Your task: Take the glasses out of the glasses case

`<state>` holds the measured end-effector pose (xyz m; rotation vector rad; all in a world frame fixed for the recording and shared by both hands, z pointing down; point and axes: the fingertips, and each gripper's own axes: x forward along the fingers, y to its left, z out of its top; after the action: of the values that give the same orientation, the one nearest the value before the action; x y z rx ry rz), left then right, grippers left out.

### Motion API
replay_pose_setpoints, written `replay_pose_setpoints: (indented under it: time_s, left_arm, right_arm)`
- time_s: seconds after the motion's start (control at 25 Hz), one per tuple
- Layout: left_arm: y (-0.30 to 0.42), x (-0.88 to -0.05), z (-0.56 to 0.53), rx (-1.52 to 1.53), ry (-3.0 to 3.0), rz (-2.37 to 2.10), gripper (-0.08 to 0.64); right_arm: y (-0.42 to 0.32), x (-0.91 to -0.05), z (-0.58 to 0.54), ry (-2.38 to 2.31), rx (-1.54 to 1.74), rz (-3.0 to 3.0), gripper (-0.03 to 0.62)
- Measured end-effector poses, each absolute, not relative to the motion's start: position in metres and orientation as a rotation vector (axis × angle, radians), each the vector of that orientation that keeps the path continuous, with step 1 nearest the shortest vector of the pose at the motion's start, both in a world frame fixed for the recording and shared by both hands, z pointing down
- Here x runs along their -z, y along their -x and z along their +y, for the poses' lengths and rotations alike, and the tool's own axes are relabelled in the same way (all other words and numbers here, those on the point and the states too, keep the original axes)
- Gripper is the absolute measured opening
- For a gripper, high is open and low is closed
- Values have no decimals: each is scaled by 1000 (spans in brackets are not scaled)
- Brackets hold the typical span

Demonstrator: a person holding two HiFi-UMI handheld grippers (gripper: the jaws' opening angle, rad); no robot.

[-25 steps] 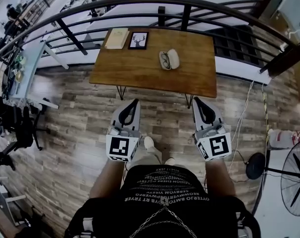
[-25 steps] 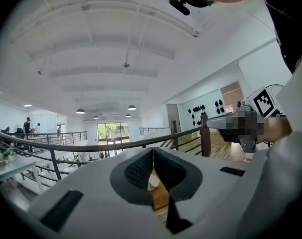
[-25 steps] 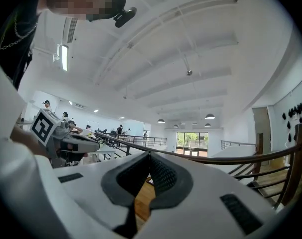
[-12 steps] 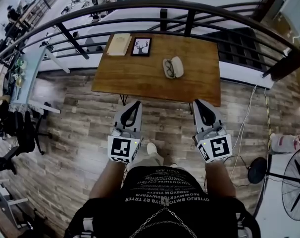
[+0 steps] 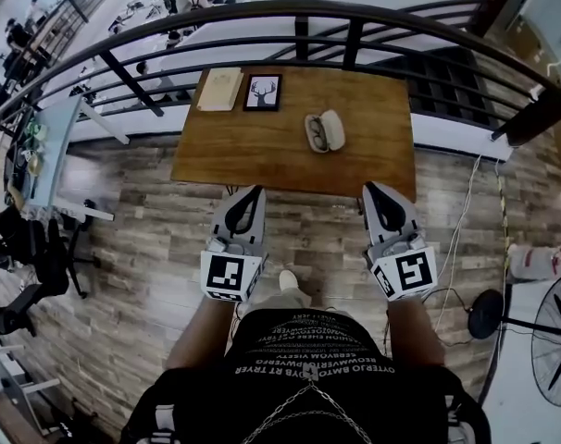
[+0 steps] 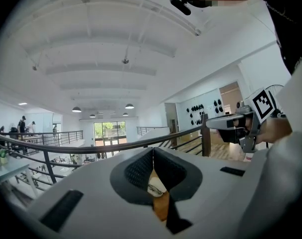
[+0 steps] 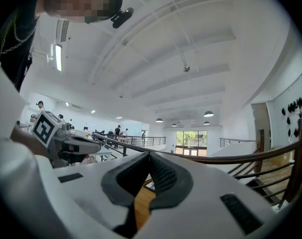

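Note:
An open white glasses case (image 5: 325, 130) lies on the wooden table (image 5: 253, 146) by the railing, with the glasses (image 5: 315, 132) resting in its left half. My left gripper (image 5: 247, 196) and right gripper (image 5: 377, 192) are held side by side just short of the table's near edge, both shut and holding nothing. In the left gripper view the shut jaws (image 6: 152, 151) frame a sliver of the case (image 6: 155, 188) and table (image 6: 162, 209). The right gripper view shows its shut jaws (image 7: 149, 156) over the table (image 7: 140, 203).
A framed deer picture (image 5: 261, 92) and a pale notebook (image 5: 219, 89) lie at the table's far left. A dark metal railing (image 5: 299, 12) runs behind the table. A standing fan (image 5: 544, 336) and a cable are at the right, office chairs (image 5: 40, 248) at the left.
Both grippers have moved forward together toward the table. The table and case sit closer to them in the head view. Both stay shut.

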<state>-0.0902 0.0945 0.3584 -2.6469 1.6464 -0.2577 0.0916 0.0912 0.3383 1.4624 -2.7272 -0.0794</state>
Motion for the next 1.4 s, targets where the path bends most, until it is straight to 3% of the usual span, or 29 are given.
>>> replay_pose_setpoints:
  time_s: [1.4]
  left_arm:
    - [139, -364, 63, 200, 2757, 1531, 28]
  right_arm:
    - [-40, -330, 78, -1558, 64, -2639, 15]
